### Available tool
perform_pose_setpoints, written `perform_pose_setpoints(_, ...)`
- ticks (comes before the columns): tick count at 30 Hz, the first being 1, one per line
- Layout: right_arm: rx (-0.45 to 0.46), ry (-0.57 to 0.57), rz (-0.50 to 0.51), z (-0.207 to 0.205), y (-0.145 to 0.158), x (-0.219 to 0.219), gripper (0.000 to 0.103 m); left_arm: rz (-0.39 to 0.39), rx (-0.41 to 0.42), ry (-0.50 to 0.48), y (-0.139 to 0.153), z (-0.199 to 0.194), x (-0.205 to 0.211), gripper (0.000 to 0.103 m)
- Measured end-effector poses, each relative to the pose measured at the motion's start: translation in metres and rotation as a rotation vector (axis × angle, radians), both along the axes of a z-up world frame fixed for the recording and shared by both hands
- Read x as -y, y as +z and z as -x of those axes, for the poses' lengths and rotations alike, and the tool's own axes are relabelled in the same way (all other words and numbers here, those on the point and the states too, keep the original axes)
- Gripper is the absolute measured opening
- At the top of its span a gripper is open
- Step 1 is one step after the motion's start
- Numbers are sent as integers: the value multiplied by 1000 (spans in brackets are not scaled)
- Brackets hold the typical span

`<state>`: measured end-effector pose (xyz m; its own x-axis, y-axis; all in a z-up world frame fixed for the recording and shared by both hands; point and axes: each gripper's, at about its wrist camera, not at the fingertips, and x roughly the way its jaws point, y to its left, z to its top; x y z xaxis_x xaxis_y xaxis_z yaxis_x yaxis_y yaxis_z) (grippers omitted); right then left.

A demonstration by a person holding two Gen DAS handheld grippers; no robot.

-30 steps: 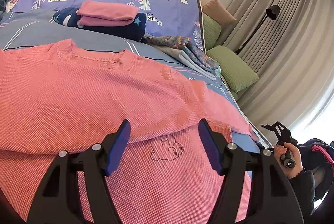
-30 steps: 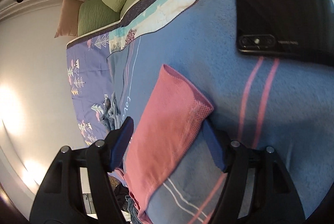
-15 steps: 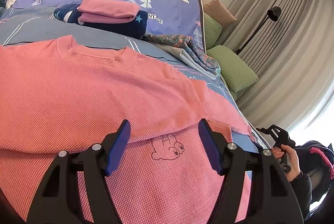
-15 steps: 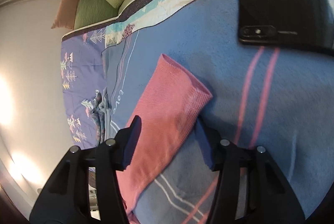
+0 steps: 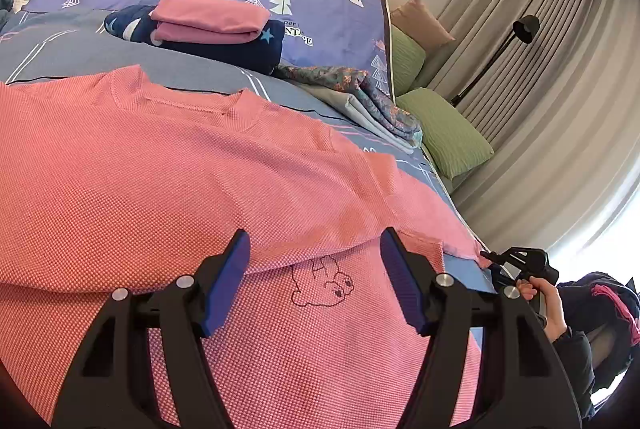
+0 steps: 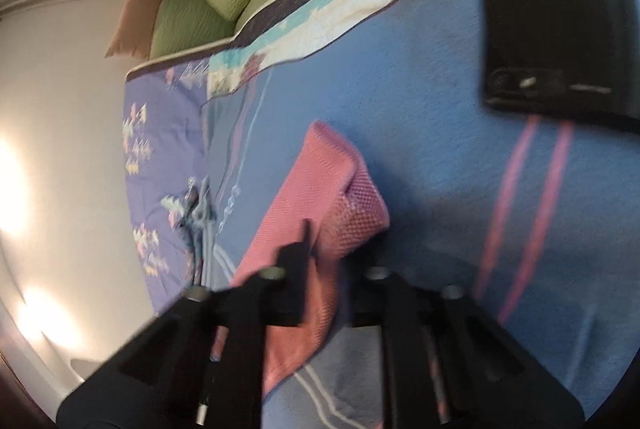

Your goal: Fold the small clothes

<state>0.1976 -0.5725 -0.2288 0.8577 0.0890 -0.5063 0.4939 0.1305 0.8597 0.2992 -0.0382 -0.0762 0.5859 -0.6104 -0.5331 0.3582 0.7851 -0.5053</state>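
A pink knit shirt (image 5: 168,189) with a small bear outline (image 5: 322,283) lies spread on the bed, its lower part folded up. My left gripper (image 5: 314,279) is open and empty just above the shirt's front. In the right wrist view my right gripper (image 6: 324,253) is shut on the cuff of the pink sleeve (image 6: 340,197), which bunches between the jaws. The right gripper also shows at the bed's right edge in the left wrist view (image 5: 516,261), at the sleeve's tip.
A folded pink garment (image 5: 208,19) sits on a folded navy star-print one (image 5: 240,47) at the back. A floral cloth pile (image 5: 360,101) lies to their right. Green pillows (image 5: 448,133) and a floor lamp (image 5: 524,29) stand beyond. A black phone (image 6: 560,45) lies on the blue blanket.
My right gripper has closed from open onto the sleeve cuff, and the cuff has bunched up. My left gripper has stayed open and nearly still over the shirt.
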Motion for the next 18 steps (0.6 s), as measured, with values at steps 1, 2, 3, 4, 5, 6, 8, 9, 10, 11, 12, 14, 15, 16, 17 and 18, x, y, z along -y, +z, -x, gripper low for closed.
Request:
perform_pose_setpoints(1,4,17,65,-5,13,-5,3,3,-1,1,0,0,-1,68)
perform_pose_setpoints(2,6,31,111,-8,23,-10,3,6,-2,2,0,0,-1,68)
perform_pose_setpoints(3,21,56,175,-15,41,-20,3,8,-1,2,0,0,-1,68)
perform_pose_setpoints(4,38,74,205,-20,53,-27,3,11,0,2,0,0,-2,68)
perform_pose_setpoints(5,54,88,223,-24,62,-34,3,15,3,2,1,1,-2,68)
perform_pose_setpoints(6,84,116,246,-31,77,-45,3,18,5,1,1,1,-3,68)
perform_pose_setpoints(8,131,175,279,-44,98,-67,3,28,8,0,2,2,-4,68)
perform_pose_setpoints(9,150,216,310,-52,110,-83,3,34,8,0,2,2,-5,68)
perform_pose_setpoints(10,168,255,338,-58,120,-100,3,45,7,-1,2,2,-6,68)
perform_pose_setpoints(11,186,312,374,-67,130,-122,3,58,4,-3,2,2,-7,68)
perform_pose_setpoints(12,197,351,401,-72,135,-138,3,78,-3,-3,2,0,-10,68)
perform_pose_setpoints(14,219,407,411,-81,138,-165,3,110,-19,0,0,-2,-15,68)
perform_pose_setpoints(15,230,438,400,-84,136,-177,3,136,-31,1,-1,-3,-19,68)
perform_pose_setpoints(16,236,470,389,-90,134,-188,3,159,-40,1,-2,-5,-22,68)
perform_pose_setpoints(17,238,503,377,-94,131,-201,3,195,-53,0,-3,-7,-26,68)
perform_pose_setpoints(18,243,557,372,-101,128,-220,3,224,-65,-2,-5,-8,-29,68)
